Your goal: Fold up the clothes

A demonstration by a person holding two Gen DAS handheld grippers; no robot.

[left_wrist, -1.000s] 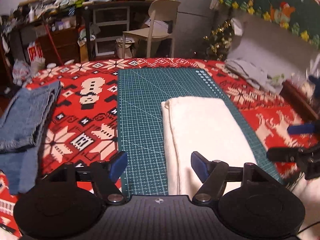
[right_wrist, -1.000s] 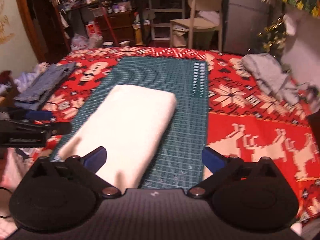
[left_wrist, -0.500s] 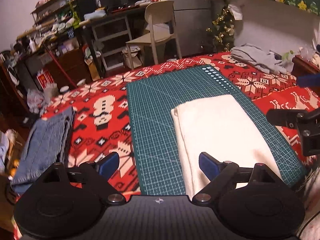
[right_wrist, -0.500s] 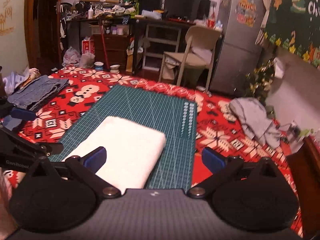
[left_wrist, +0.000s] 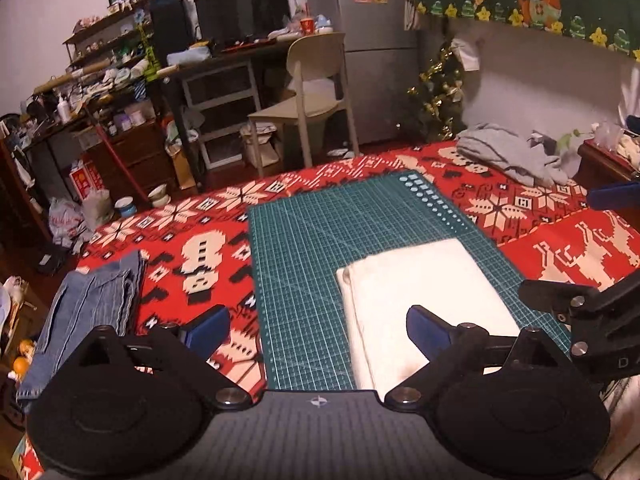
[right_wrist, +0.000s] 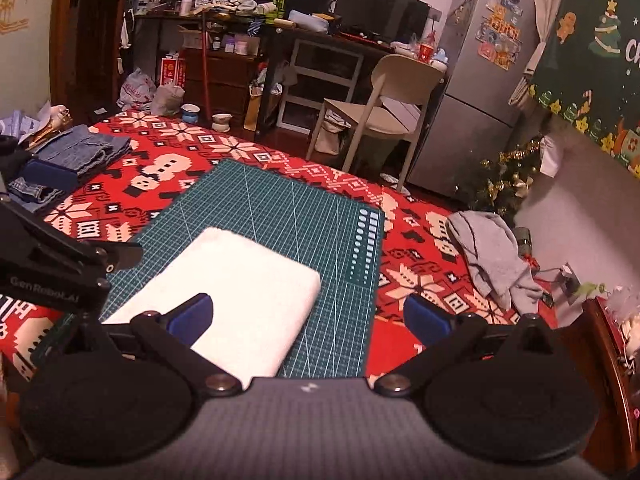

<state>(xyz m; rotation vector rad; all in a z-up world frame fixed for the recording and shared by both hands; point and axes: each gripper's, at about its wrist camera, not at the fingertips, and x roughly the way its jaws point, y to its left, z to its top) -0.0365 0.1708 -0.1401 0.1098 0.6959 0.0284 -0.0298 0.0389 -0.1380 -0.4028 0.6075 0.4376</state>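
A folded white cloth lies flat on the near right part of the green cutting mat. My left gripper hovers above the mat's near edge. Its jaws are opening wide, with nothing between them, and its right fingertip hangs over the cloth's left side. My right gripper is open and empty above the cloth's right edge. Each gripper shows at the edge of the other's view: the right gripper and the left gripper. Neither touches the cloth.
A red patterned blanket covers the surface under the mat. Folded blue jeans lie at the left, a crumpled grey garment at the far right. A wooden stand sits at the right edge, a chair beyond.
Both grippers have risen and drawn back from the cloth, so more of the room shows. The left jaws have spread wider. The white cloth has stayed in place on the mat.
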